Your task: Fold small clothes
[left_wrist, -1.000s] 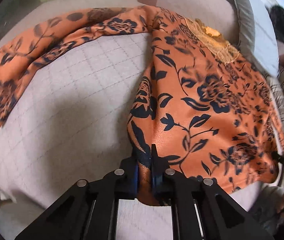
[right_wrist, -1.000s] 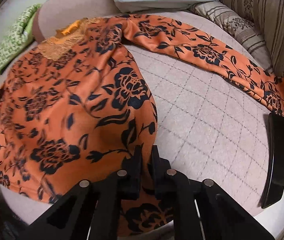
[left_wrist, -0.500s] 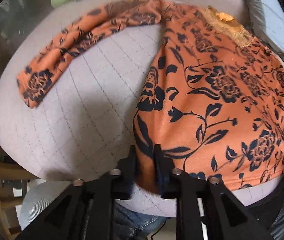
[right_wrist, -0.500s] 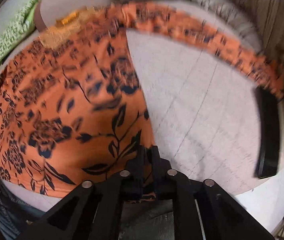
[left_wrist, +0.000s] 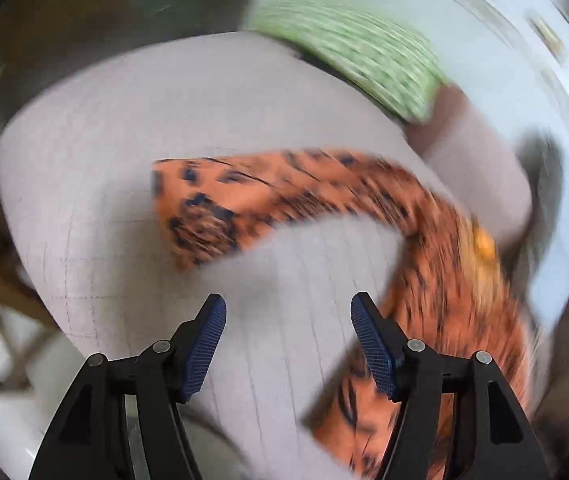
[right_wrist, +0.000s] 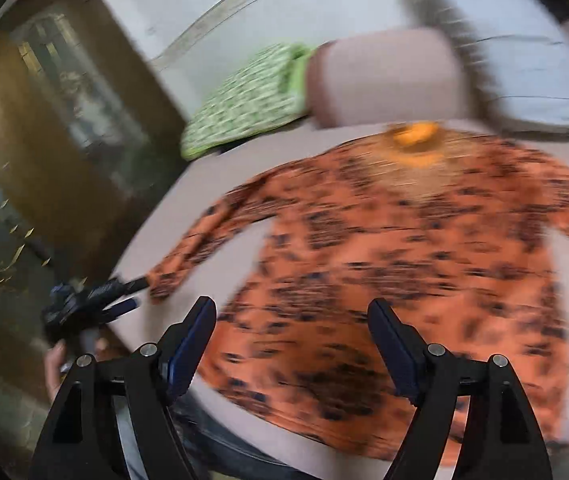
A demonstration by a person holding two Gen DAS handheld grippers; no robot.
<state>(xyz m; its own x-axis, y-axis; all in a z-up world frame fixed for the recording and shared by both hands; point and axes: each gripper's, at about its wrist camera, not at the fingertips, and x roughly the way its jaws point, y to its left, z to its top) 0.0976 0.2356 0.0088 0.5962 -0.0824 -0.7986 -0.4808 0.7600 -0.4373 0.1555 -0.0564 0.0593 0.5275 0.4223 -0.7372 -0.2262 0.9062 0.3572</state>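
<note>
An orange top with a dark floral print lies spread flat on a pale quilted cushion, collar away from me. Its left sleeve stretches across the cushion in the left wrist view. My left gripper is open and empty, above bare cushion short of the sleeve cuff; the top's body is to its right. My right gripper is open and empty above the top's lower hem. The left gripper also shows in the right wrist view, beside the sleeve cuff. Both views are blurred.
A green patterned cloth lies at the cushion's far edge, also in the left wrist view. A pale blue pillow sits at the back right. The cushion's edge drops off to the left beside dark wooden furniture.
Both grippers have let go of the top's hem corners and opened. The left one has swung towards the left sleeve; the right one has pulled back and turned left.
</note>
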